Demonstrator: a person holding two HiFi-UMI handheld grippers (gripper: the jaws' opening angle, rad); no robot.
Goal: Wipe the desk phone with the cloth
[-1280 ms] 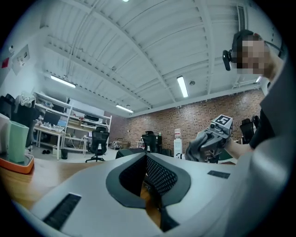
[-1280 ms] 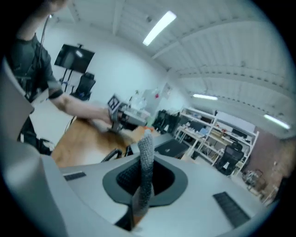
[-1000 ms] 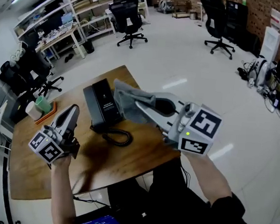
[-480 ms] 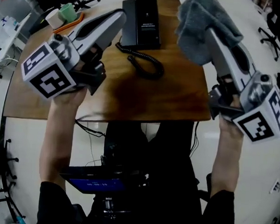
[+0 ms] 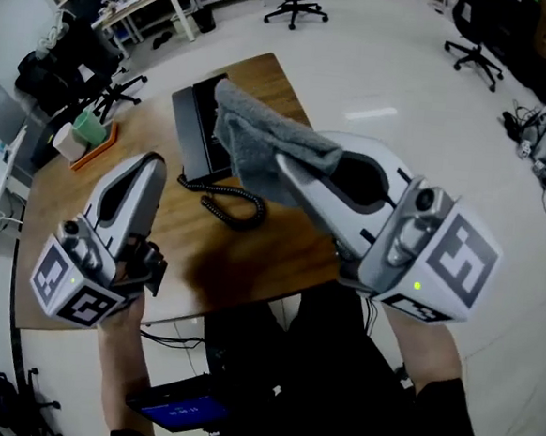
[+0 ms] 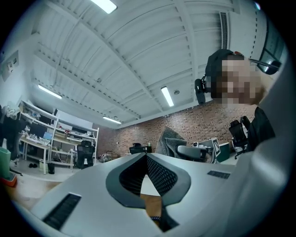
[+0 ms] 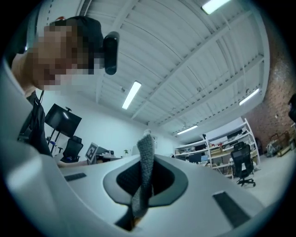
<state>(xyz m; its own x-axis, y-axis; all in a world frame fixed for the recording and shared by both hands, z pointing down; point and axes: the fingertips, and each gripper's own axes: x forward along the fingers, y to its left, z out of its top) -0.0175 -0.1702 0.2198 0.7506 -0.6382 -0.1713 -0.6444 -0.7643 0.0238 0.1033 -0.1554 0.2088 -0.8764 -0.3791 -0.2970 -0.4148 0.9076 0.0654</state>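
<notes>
Cloth (image 5: 260, 138) shifted (in right tongs (image 7: 145, 155)).

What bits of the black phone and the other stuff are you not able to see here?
- Black desk phone: in the head view, the grey cloth covers its right side, and its buttons are too small to tell.
- Right gripper: in the head view, the cloth hides its tips.
- Blue screen near the bottom edge: in the head view, its writing is too small to read.
</notes>
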